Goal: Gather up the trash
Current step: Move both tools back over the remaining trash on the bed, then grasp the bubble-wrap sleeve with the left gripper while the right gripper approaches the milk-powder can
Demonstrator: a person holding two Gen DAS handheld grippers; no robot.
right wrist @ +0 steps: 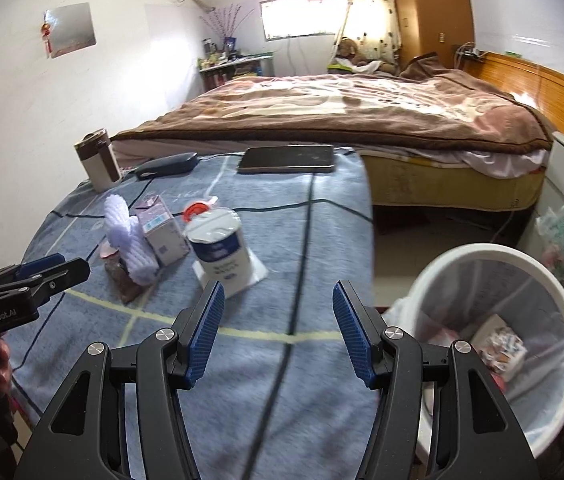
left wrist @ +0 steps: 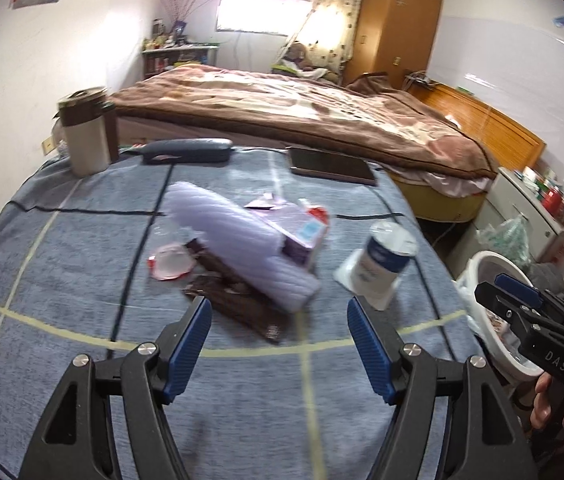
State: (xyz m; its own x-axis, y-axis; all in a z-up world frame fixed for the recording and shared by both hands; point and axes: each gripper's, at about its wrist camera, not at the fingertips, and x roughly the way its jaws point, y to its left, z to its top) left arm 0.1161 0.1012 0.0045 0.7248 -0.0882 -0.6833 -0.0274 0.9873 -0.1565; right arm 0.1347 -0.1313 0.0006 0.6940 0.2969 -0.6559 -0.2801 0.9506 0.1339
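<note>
Blue-padded fingers of our left gripper [left wrist: 280,340] stand released at the bottom of the frame, gripping nothing, above the blue checked blanket [left wrist: 82,280]. Just beyond them at centre lies the trash: a lavender foam sleeve [left wrist: 238,240] across a dark wrapper [left wrist: 238,308], touching a small carton [left wrist: 305,236], with a white paper cup [left wrist: 385,260] tipped over to the right. Our right gripper [right wrist: 278,332] is likewise spread apart and empty. At lower right stands the white bin [right wrist: 553,300], some litter inside.
</note>
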